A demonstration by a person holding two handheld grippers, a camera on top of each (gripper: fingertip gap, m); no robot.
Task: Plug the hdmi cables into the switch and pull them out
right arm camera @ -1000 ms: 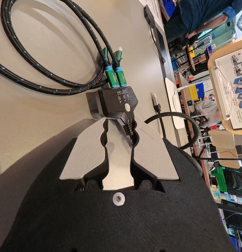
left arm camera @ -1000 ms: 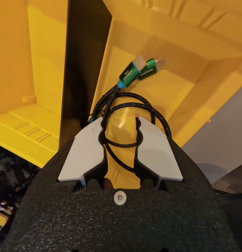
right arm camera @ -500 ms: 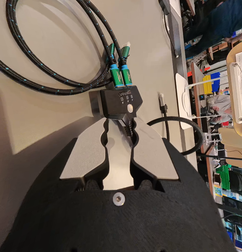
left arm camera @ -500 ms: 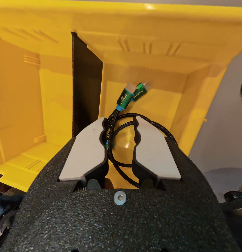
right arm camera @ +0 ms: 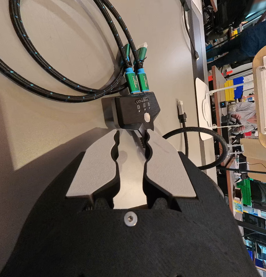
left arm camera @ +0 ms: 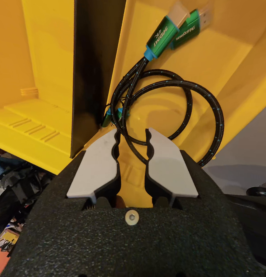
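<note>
In the left wrist view a coil of black braided cable (left arm camera: 187, 84) lies in the right compartment of a yellow bin (left arm camera: 219, 60). Two green plugs (left arm camera: 162, 37) lean on its back wall and two more (left arm camera: 108, 118) lie by the black divider (left arm camera: 92, 60). My left gripper (left arm camera: 132, 130) is open, and strands of the coil run between its fingers without being pinched. In the right wrist view my right gripper (right arm camera: 131, 131) is shut on the narrow rear end of a black switch box (right arm camera: 132, 110) on the grey table (right arm camera: 69, 134). Two green plugs (right arm camera: 136, 81) sit in the box's far side.
Black braided cables (right arm camera: 39, 63) loop over the table beyond the box. The box's own black cable (right arm camera: 204, 130) curls to the right and ends in a loose plug (right arm camera: 181, 110). A white stand (right arm camera: 202, 107) is at the table's edge, with shelves and a person (right arm camera: 241, 113) beyond. There is about 60 cm between the tips of the two grippers.
My left gripper has moved closer into the bin's right compartment and its jaws have narrowed around the cable strands. The right gripper has kept its hold at the switch box with little movement.
</note>
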